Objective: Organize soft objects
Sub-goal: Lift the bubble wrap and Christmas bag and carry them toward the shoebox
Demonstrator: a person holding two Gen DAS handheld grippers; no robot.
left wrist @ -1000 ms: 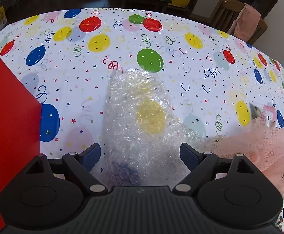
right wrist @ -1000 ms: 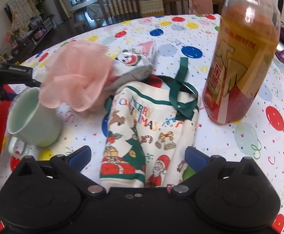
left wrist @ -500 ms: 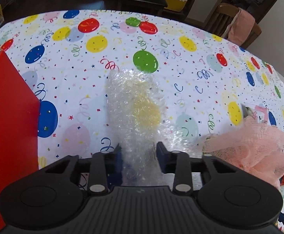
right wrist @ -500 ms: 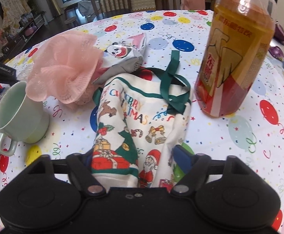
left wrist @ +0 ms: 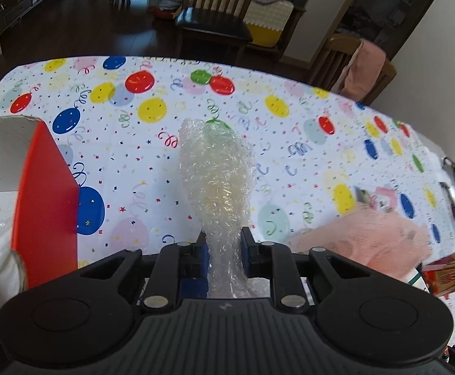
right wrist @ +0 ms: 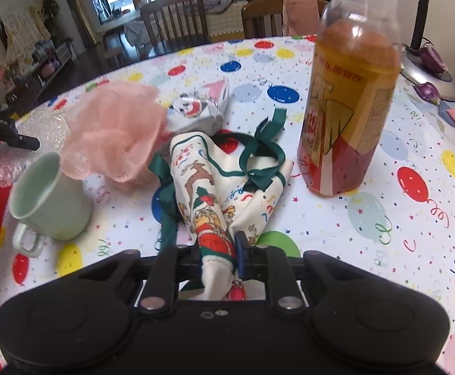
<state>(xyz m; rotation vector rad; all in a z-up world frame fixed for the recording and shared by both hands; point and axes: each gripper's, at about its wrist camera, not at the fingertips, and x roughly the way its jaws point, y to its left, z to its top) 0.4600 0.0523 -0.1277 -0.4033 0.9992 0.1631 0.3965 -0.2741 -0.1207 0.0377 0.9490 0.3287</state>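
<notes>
Left gripper (left wrist: 222,243) is clamped on the bubble wrap (left wrist: 218,175); I see the sheet bunched between the jaws, sticking up over the tablecloth (left wrist: 127,162), red box (left wrist: 46,203) to its left. Right gripper (right wrist: 219,254) is pinched on the Christmas bag (right wrist: 224,187), near end lifted. Pink pouf (right wrist: 114,134) sits between mug (right wrist: 46,197) and bag; bottle (right wrist: 349,100) stands right of the bag.
</notes>
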